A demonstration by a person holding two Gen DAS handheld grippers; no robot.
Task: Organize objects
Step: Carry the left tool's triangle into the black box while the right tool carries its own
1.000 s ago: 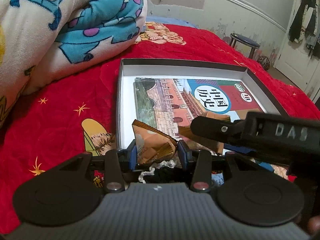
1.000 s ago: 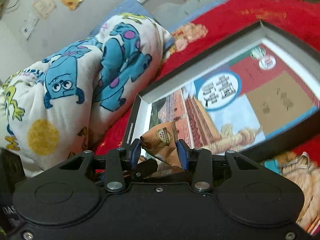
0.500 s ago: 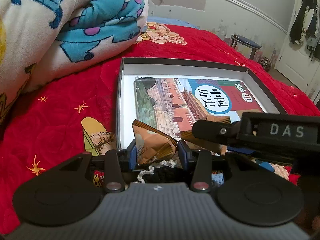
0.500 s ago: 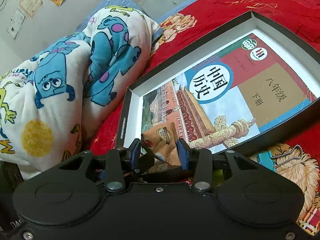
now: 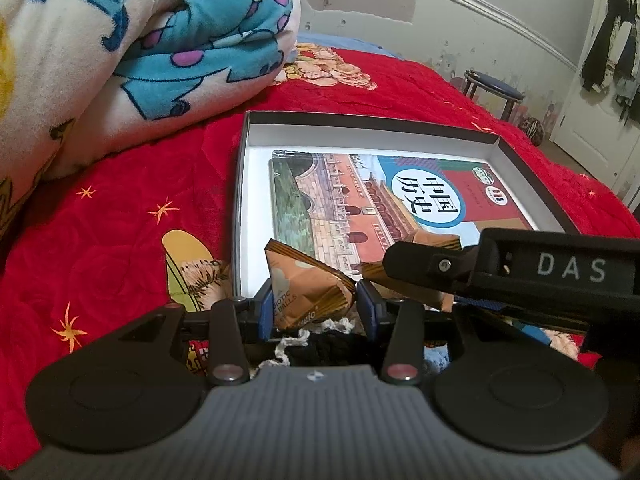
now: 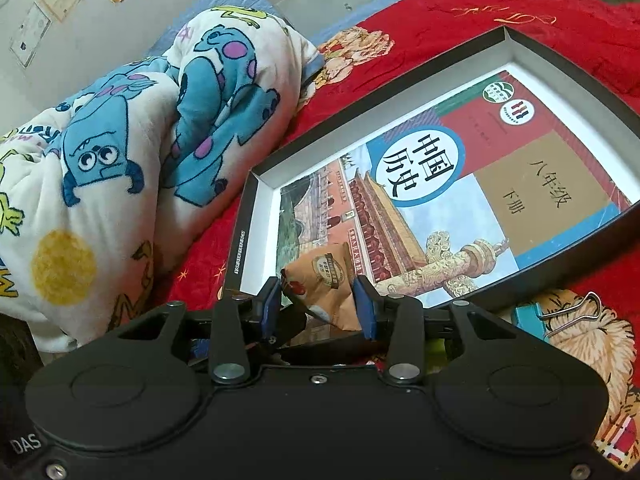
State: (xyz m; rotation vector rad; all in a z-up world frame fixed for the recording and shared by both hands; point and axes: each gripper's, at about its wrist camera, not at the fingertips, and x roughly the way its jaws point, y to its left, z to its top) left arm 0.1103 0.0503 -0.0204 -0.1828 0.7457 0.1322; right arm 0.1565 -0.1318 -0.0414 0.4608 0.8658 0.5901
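Observation:
An orange snack packet [image 5: 308, 284] sits between the blue pads of my left gripper [image 5: 314, 300], which is shut on it at the near left corner of the black box [image 5: 360, 124]. In the right wrist view my right gripper [image 6: 316, 304] is shut on an orange packet [image 6: 324, 280] too. Whether it is the same packet I cannot tell. The right gripper's finger [image 5: 412, 260] reaches in from the right, just beside the left one. A history textbook [image 6: 460, 184] lies flat in the box [image 6: 240, 240].
A rolled monster-print blanket [image 5: 120, 40] lies left of the box on the red bedspread [image 5: 100, 240]. A binder clip [image 6: 572, 312] rests at the box's near right. Black-and-white knitted fabric [image 5: 320, 340] lies under the left gripper. A stool [image 5: 494, 92] stands beyond the bed.
The right wrist view has swung and levelled, so more of the box and book shows. Both grippers keep hold of the orange packet. The left view is almost unchanged.

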